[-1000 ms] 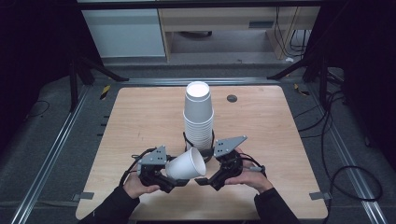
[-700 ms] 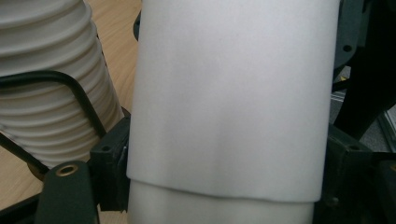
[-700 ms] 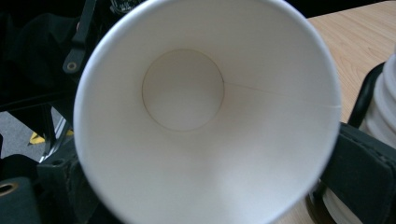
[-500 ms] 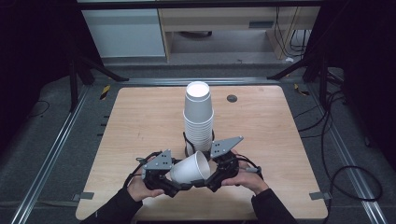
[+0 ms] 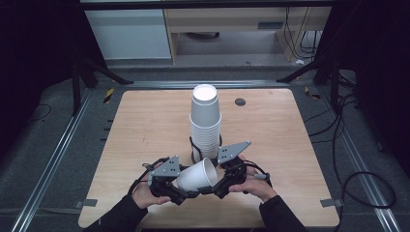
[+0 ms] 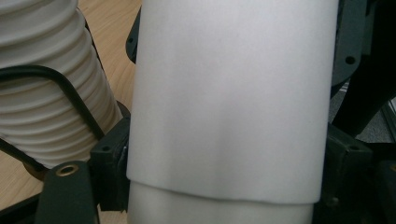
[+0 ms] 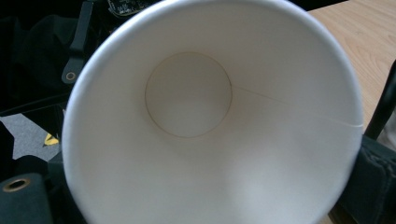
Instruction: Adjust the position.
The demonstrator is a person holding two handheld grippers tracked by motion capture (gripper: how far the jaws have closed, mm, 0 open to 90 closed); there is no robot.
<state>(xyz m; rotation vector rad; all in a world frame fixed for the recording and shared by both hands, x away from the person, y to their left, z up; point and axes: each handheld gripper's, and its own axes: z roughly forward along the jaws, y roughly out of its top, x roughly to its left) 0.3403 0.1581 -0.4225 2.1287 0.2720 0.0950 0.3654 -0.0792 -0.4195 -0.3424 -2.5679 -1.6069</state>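
White paper cup point(image 5: 196, 175), smooth and tapered, lies tilted on its side between both claws above the near edge of the pale wood-grain tabletop point(image 5: 145, 121). Left claw point(image 5: 186, 189) clamps its base; right claw point(image 5: 212, 186) at the rim, grip unclear. Ribbed cup stack point(image 5: 205, 121) stands upright just behind.

I can read no text, label, brand, number or sign anywhere in these views. The white paper cup point(image 5: 196, 175) I hold is blank inside and out, and the stack of cups point(image 5: 205, 125) at 12 o'clock from it is plain white too. The wooden table point(image 5: 145, 121) bears no writing.
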